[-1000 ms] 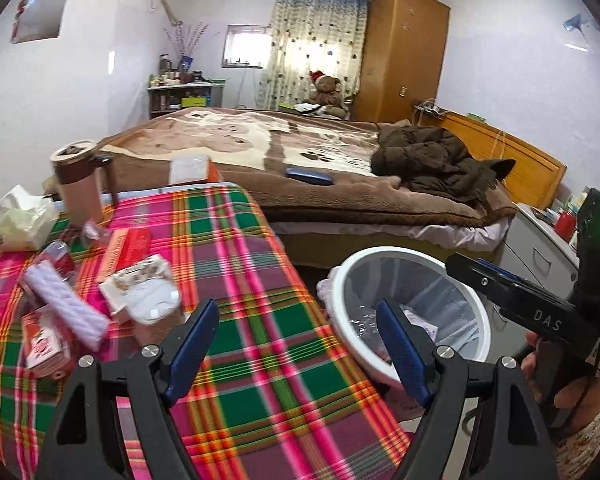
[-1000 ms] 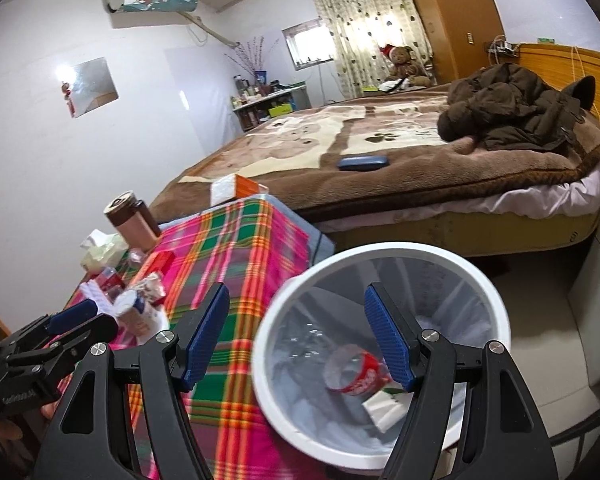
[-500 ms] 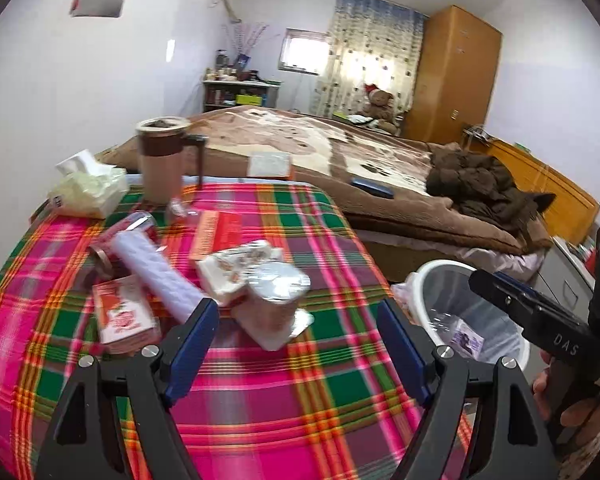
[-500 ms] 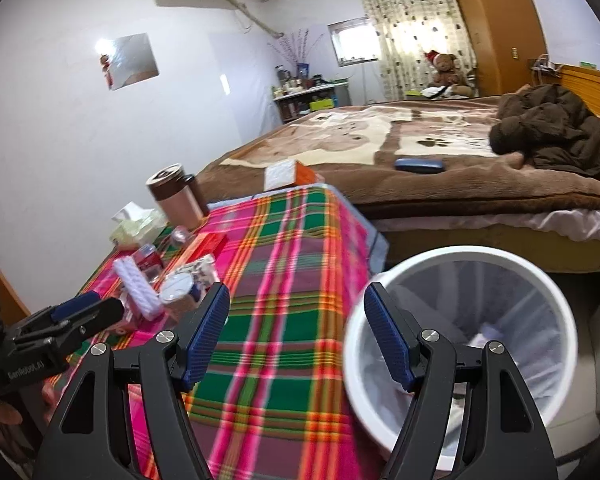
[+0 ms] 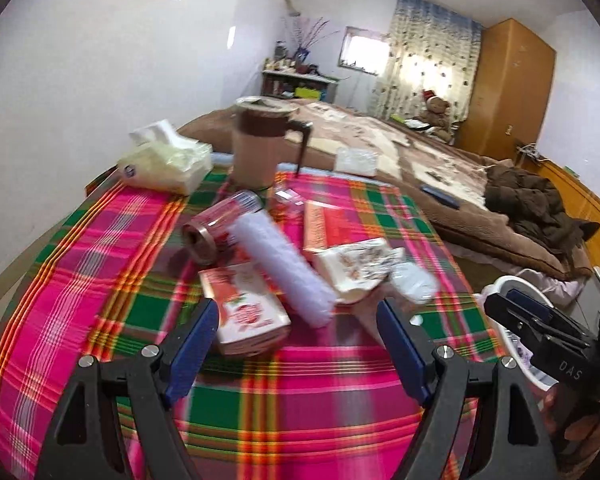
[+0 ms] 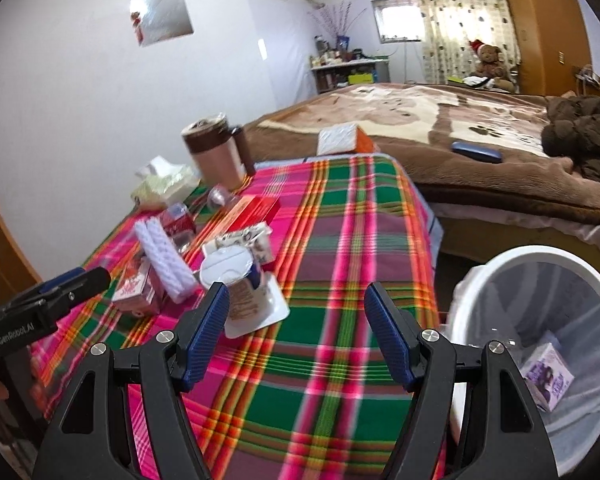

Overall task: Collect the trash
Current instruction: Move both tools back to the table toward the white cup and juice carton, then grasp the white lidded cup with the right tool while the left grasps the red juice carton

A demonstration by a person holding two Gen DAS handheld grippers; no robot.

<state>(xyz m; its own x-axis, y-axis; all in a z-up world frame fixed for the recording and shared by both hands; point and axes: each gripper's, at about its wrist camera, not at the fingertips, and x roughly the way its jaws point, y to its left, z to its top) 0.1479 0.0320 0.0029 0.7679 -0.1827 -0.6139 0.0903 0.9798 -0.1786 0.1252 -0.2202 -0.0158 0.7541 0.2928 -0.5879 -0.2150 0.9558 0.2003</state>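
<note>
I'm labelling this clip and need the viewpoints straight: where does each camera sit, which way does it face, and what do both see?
Left wrist: rides the left gripper, looking down its open blue-padded fingers at the litter on the pink and green plaid tablecloth; the right gripper and a hand show at right.
Right wrist: rides the right gripper, fingers open, facing the cloth and the white lined trash bin; the left gripper shows at left.
Shared: cloth, brown lidded mug, white ribbed roll, bed.

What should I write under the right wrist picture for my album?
Open right gripper above plaid tablecloth, white foil-lidded cup ahead, white lined trash bin beside the table.
</note>
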